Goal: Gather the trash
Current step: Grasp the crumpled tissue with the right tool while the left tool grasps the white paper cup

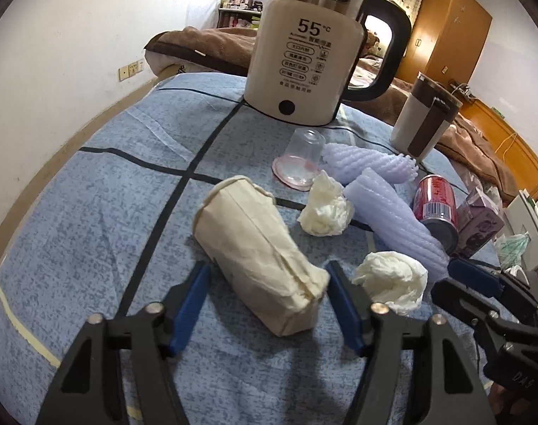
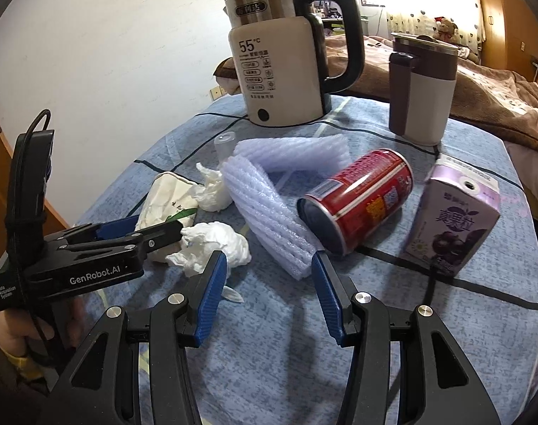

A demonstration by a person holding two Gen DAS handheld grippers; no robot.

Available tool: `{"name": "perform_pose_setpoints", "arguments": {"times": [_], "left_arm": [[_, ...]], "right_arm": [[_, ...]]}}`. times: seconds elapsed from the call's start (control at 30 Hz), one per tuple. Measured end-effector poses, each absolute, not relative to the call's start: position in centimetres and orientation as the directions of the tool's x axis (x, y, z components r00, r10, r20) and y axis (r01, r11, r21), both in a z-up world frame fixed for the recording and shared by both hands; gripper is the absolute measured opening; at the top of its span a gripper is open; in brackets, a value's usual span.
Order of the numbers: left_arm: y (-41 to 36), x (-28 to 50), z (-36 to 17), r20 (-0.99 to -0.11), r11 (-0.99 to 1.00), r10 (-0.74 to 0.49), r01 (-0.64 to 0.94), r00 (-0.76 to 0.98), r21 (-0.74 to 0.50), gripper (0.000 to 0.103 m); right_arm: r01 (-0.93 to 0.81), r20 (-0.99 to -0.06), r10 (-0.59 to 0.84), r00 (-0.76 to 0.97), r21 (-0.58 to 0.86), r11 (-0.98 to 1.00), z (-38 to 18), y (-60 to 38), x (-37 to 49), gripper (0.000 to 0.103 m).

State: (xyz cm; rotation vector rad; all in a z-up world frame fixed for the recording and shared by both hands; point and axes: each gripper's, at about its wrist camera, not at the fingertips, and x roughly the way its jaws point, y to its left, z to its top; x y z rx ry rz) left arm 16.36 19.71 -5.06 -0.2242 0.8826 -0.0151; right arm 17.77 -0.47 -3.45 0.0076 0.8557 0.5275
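- While its blue-padded jaws stand apart, the left gripper straddles a crumpled cream paper bag on the blue checked tablecloth, pads not pressing.
- Right gripper jaws apart, empty, at the ribbed lilac foam sleeve.

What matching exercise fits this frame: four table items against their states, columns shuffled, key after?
Items:
1. can
2. carton
3. kettle
4. clear cup

States:
A. upside down
B. upright, black handle
C. on its side, red
D. purple, grape picture

Pairs: 1-C, 2-D, 3-B, 4-A
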Motion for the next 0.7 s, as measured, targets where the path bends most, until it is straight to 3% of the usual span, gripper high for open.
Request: {"name": "perform_pose_setpoints", "arguments": {"times": [0.2, 0.7], "left_arm": [[20.5, 16.0, -4.9, -0.759, 0.976, -0.108, -0.077, 0.642, -0.204, 0.048], [22.1, 14.5, -5.1, -0.748, 0.971, -0.125, -0.074, 0.652, -0.227, 0.047]], "right_arm": [[-0.447, -0.712, 0.458, 0.533, 0.223, 0.866, -3.5, 0.1, 17.6, 0.051], [-0.462, -0.720, 0.484, 0.497, 0.252, 0.850, -4.4, 3.3, 18.0, 0.051]]}}
